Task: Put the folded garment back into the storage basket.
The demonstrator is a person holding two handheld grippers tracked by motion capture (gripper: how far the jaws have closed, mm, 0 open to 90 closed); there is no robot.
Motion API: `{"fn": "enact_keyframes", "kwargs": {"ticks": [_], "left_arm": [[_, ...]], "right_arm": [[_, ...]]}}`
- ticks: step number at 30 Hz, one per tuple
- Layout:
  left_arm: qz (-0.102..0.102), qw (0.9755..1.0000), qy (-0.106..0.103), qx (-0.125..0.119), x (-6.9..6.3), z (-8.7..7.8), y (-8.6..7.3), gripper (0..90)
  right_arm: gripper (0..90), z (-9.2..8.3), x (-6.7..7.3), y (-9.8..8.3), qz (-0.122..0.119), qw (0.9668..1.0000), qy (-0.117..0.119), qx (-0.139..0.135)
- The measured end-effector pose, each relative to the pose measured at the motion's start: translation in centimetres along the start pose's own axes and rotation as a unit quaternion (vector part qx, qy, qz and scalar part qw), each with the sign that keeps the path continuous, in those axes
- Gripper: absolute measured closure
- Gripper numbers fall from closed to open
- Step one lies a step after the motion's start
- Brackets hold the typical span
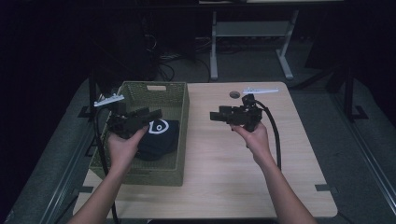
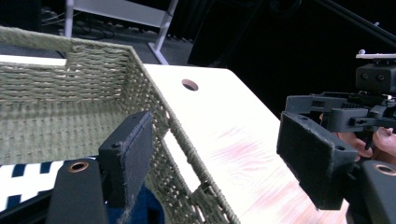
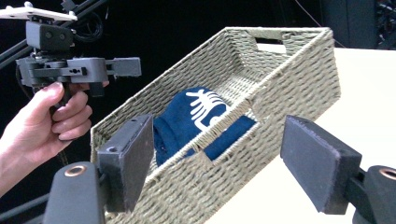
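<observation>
- Shadow swallows the room beyond the table (image 1: 224, 154); in the high view the left gripper (image 1: 154, 113) partly covers the dark blue cap (image 1: 159, 137) lying in the woven basket (image 1: 180, 140).
- Left gripper's jaws stand spread above the basket, gripping nothing.
- Right gripper (image 1: 215, 115) is likewise spread wide and empty, hovering over bare tabletop, pointed toward the basket.
- Both hands hold their grippers roughly level, facing each other.

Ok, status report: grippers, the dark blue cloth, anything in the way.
Left gripper open over basket, empty. Right gripper open above table, empty. Dark blue cloth lies in basket, untouched. Nothing blocks it.
</observation>
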State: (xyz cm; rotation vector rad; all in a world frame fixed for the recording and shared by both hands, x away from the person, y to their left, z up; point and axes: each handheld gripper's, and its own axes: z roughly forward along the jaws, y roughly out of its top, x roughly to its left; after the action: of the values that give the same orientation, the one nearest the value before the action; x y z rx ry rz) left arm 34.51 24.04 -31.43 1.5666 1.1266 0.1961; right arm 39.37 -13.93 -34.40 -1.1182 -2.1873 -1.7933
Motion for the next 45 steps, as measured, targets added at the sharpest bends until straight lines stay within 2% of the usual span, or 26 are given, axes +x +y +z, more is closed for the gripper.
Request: {"fn": "enact_keyframes", "kwargs": {"ticks": [4,18,25,29,38,41,45], "left_arm": [[0.003,1.0000,-0.006,0.005,-0.5,0.5,0.0,26.3],[0.006,0.9994,-0.033,0.009,-2.5,2.5,0.0,26.2],[0.016,0.9988,-0.044,0.012,-3.5,3.8,0.1,26.2],[0.008,0.9986,-0.051,0.014,-3.9,4.6,-0.1,26.1],[0.010,0.9977,-0.064,0.020,-4.9,5.8,-0.3,26.0],[0.025,0.9976,-0.062,0.020,-5.5,6.2,-0.2,25.9],[0.029,0.9969,-0.071,0.021,-6.4,6.9,-0.3,25.9]], "right_arm": [[25.3,-0.8,-0.4,-0.1,-0.003,1.0000,-0.005,-0.001],[25.2,-3.7,-2.3,-1.1,0.012,0.9996,-0.024,-0.009],[24.7,-5.2,-3.0,-1.4,0.017,0.9992,-0.037,-0.008],[24.7,-6.0,-3.6,-1.8,0.021,0.9988,-0.042,-0.013],[24.7,-7.7,-5.1,-2.8,0.042,0.9973,-0.054,-0.027],[24.7,-8.2,-5.3,-3.0,0.042,0.9970,-0.058,-0.029],[24.5,-8.8,-5.6,-3.3,0.042,0.9967,-0.065,-0.027]]}}
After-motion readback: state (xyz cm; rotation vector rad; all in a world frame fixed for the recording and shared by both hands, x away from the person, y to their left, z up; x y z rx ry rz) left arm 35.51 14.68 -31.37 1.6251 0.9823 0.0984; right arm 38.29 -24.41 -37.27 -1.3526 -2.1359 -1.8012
